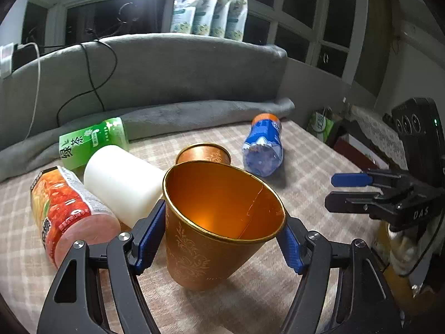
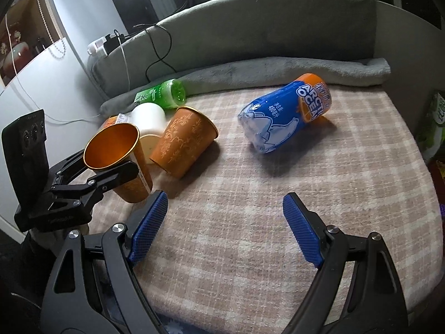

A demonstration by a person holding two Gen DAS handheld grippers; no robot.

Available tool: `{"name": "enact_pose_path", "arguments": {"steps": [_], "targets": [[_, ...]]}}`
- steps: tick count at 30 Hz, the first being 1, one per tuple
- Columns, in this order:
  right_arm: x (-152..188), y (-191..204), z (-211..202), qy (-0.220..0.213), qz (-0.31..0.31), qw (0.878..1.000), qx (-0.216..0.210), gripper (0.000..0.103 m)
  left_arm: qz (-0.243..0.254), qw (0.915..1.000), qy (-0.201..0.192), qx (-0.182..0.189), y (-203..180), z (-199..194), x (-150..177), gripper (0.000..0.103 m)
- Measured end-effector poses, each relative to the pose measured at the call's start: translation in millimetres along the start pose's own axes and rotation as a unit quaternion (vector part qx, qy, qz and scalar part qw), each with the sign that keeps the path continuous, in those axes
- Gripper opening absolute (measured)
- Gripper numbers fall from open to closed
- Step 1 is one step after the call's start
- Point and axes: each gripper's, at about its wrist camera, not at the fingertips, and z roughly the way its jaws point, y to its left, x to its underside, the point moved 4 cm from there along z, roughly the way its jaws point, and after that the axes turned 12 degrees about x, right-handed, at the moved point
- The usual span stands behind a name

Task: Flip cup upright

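An orange patterned cup (image 1: 211,236) stands mouth up, slightly tilted, on the checked cloth, between my left gripper's (image 1: 222,231) blue pads. The left pad touches its side; the right pad sits just off the rim. It also shows in the right wrist view (image 2: 116,156) with the left gripper (image 2: 91,178) around it. A second orange cup (image 2: 183,142) lies on its side behind it, also seen in the left wrist view (image 1: 204,153). My right gripper (image 2: 225,225) is open and empty over bare cloth; it shows at the right in the left wrist view (image 1: 353,192).
A white cylinder (image 1: 122,181), a red-labelled bottle (image 1: 69,214) and a green tea bottle (image 1: 91,139) lie at the left. A blue bottle (image 2: 283,114) lies at the back right. A grey blanket (image 2: 278,69) and sofa back border the checked cloth (image 2: 278,208).
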Motion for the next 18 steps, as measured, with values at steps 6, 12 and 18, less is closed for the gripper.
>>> {"name": "enact_pose_path", "arguments": {"steps": [6,12,18], "targets": [[0,7,-3,-0.012,-0.012,1.0,0.014,0.087,-0.005,0.9999,-0.01,-0.006,3,1,3,0.073],[0,10,-2,-0.012,-0.018,1.0,0.016,0.087,-0.006,0.9998,-0.014,-0.011,6,4,4,0.073],[1,11,-2,-0.012,-0.018,1.0,0.016,0.087,-0.013,0.9998,-0.01,-0.013,11,7,8,0.073]]}}
